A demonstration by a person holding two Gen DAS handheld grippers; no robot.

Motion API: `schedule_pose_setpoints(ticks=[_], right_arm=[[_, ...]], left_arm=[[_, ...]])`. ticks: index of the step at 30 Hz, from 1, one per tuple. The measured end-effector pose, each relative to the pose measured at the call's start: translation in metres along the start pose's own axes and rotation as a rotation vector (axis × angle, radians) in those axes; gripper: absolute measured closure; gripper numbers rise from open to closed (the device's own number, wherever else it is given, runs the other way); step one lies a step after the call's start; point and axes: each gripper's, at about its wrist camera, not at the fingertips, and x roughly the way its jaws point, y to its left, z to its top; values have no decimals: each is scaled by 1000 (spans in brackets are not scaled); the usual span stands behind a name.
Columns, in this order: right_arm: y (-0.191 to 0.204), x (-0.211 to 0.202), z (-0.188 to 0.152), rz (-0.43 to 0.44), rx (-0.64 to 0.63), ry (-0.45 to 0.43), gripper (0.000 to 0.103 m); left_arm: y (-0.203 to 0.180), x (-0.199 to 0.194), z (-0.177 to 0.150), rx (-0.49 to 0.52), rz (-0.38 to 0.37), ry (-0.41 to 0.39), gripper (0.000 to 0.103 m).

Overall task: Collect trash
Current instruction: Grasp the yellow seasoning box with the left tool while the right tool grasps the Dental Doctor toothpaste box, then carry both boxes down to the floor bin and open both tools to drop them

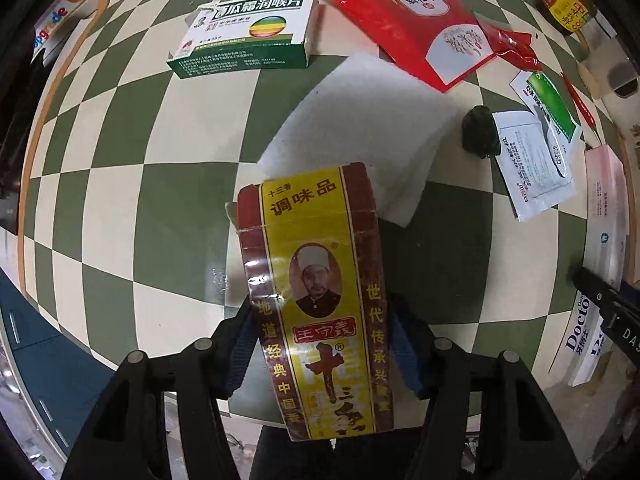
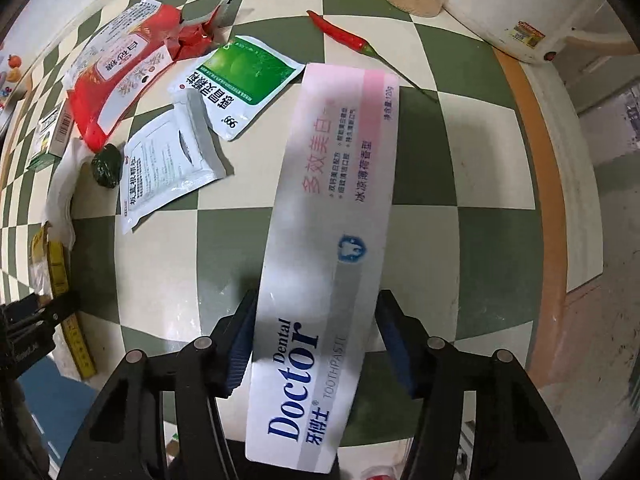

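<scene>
Spice box [image 1: 316,296]: yellow and dark red carton, held lengthwise in the left gripper [image 1: 324,354] above the checked worktop [image 1: 132,208]. Blue pads press its two long sides.
Spice box, handling: light card, judged hollow or near empty; corners scuffed, walls likely to buckle under a hard squeeze. Glossy film on the faces may slip.
Left jaws: clamped on the spice box at its near half.
Toothpaste box [image 2: 332,248]: long white and pink carton, held lengthwise in the right gripper [image 2: 316,344]; its far end reaches out over the worktop.
Toothpaste box, handling: light, stiff along its length, soft across the width. The grip sits near one end, so the free end may droop or swing.
Right jaws: closed on the toothpaste box, pads on both long edges.
Lozenge box [image 1: 248,32]: green and white carton, lying flat at the far side. Best taken across its short sides.
Red pouch [image 1: 408,20]: crinkled foil, limp and slick; pinch an edge.
Sachets [image 2: 208,120]: two flat packets, overlapping. Thin and flush to the worktop, hard to get under; take a raised corner.
Paper napkin [image 1: 352,136]: soft, flat, weightless; pinch a fold.
Dark lump [image 1: 480,132]: small, beside a sachet; material cannot be told.
Red chilli [image 2: 344,36]: loose, near the toothpaste box's far end.
</scene>
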Motion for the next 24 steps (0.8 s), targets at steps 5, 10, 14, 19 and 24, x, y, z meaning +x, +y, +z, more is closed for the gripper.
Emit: schedule_pose_setpoints(ticks=[5, 10, 14, 19, 24], right_arm=[[10, -5, -11, -12, 4, -38, 53], [17, -19, -35, 18, 49, -77, 54], [20, -47, -68, 40, 80, -147, 54], [46, -93, -119, 57, 92, -237, 54], [89, -99, -156, 75, 109, -303, 54]], left_arm=[[8, -16, -12, 45, 52, -41, 47], [-14, -83, -43, 78, 84, -115, 47], [-34, -119, -70, 113, 94, -195, 47], [-36, -134, -108, 161, 64, -290, 47], [12, -126, -162, 211, -8, -338, 47]])
